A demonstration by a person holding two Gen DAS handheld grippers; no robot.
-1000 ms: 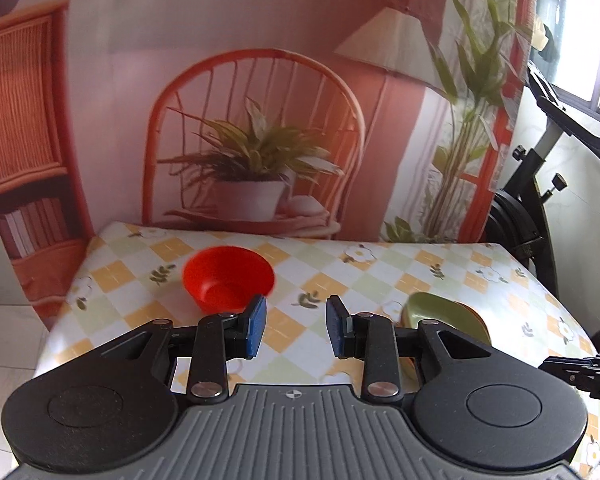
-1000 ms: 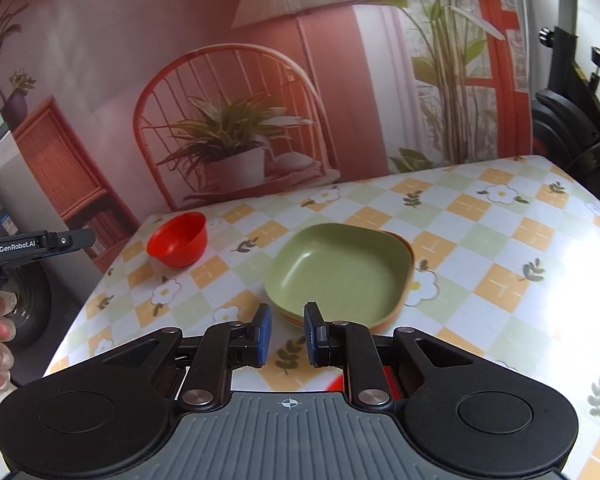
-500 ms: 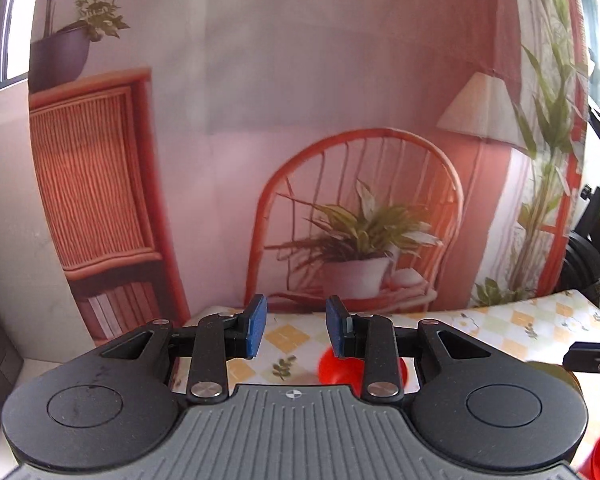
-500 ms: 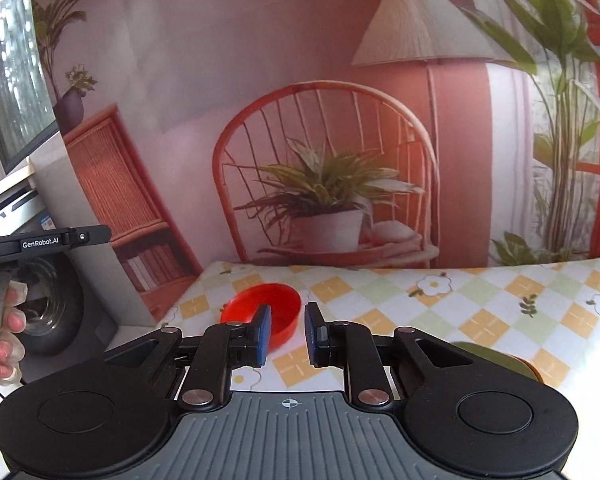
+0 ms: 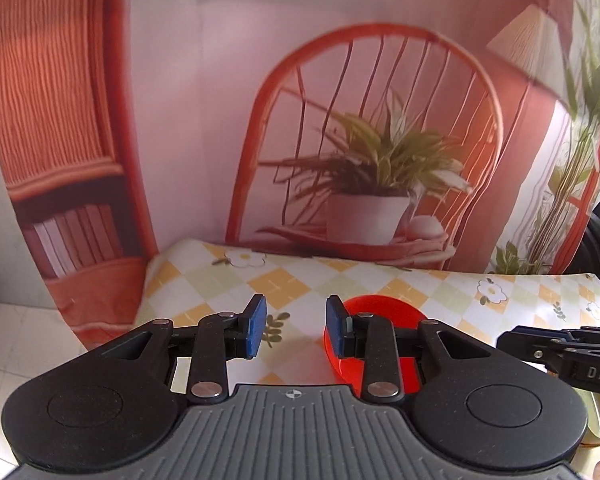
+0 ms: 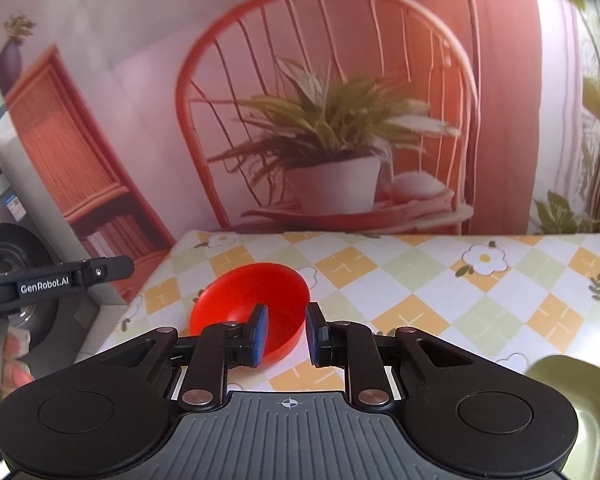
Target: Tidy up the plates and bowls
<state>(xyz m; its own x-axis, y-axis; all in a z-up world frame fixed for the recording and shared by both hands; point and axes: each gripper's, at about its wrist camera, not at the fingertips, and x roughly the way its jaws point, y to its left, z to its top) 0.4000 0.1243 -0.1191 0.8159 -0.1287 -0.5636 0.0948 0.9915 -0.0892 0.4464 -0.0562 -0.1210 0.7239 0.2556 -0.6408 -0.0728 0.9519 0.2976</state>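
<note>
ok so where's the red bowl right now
The red bowl sits empty on the checkered tablecloth near its left edge, just ahead of the right hand-held gripper; in the left wrist view it shows behind the right fingertip.

Lighting: bright, warm daylight, strongest at the right edge of both views. Glare — pale wash over the table [image 6: 440, 292] at near right. Shadows: soft and faint. Blur: printed backdrop [image 5: 220, 80] smeared in both views; hand-held gripper bodies sharp. Distortion — strong fisheye bowing, with dark vignette at the top corners.
</note>
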